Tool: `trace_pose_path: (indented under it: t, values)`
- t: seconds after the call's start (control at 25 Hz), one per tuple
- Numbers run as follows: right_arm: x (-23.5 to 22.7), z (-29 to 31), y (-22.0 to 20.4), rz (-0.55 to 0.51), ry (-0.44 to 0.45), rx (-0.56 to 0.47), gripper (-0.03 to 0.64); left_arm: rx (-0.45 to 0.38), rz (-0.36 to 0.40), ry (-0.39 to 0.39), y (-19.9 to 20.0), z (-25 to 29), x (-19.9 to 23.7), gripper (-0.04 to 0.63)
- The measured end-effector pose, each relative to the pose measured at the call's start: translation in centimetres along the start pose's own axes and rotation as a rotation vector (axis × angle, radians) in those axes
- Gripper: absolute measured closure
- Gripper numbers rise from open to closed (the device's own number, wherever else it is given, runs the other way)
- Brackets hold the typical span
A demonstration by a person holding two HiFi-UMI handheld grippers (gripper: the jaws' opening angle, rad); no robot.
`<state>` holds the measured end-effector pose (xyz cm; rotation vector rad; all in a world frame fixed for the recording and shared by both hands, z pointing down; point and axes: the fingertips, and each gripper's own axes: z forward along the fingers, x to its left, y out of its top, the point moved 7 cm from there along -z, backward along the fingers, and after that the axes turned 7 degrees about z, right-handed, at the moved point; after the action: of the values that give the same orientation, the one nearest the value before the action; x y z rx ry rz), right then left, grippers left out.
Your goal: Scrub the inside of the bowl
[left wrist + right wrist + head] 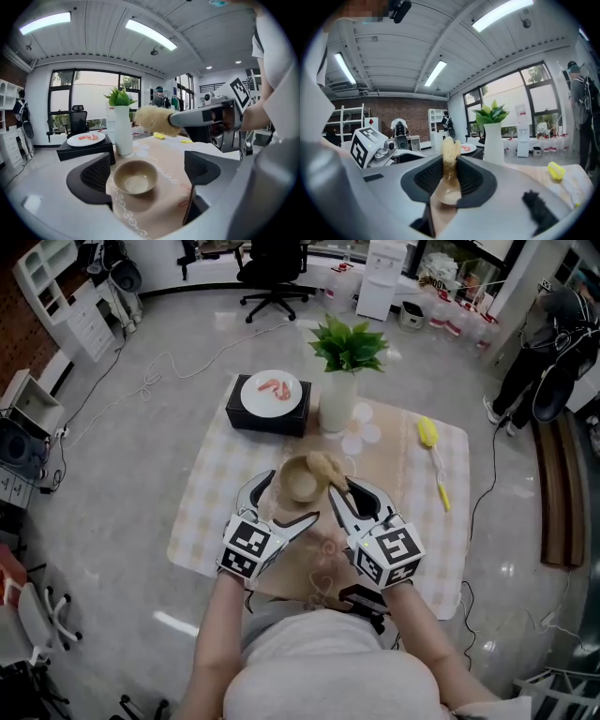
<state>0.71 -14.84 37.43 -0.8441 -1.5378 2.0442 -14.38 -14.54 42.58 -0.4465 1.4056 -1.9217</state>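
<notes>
A small tan bowl (298, 480) stands upright on the beige mat (398, 460). My left gripper (291, 497) is open wide. In the left gripper view the bowl (136, 177) sits between its two pads (96, 176) with a gap on each side. My right gripper (339, 491) is shut on a pale loofah sponge (326, 468), which hangs over the bowl's right rim. In the right gripper view the sponge (450, 152) sticks out of the closed jaws, and the bowl (447, 193) shows just beneath it. The left gripper view shows the sponge (153, 120) above and beyond the bowl.
Behind the bowl stand a white vase with a green plant (339, 399) and a black box (267, 418) bearing a white plate of red food (272, 392). A yellow brush (429, 434) lies at the right of the checked cloth (211, 493). A person (548, 343) stands far right.
</notes>
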Motion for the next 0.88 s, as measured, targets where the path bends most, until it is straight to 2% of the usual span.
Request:
trace_pose_path:
  t: [0.32,0.64,0.88]
  values:
    - [-1.5,1.5,-1.6,0.013,-0.043,0.067,0.529,0.097,0.006,-0.081,-3.1,3.3,1.6,0.095]
    - [-2.3,2.8,-3.0,0.032,-0.058,0.109,0.529,0.155,-0.007,-0.109,-5.3,5.3,2.6,0.095]
    - [-2.6,3.4,-3.5,0.028,-0.054,0.132,0.529,0.205,0.021,-0.136,-6.7,6.3,2.7,0.110]
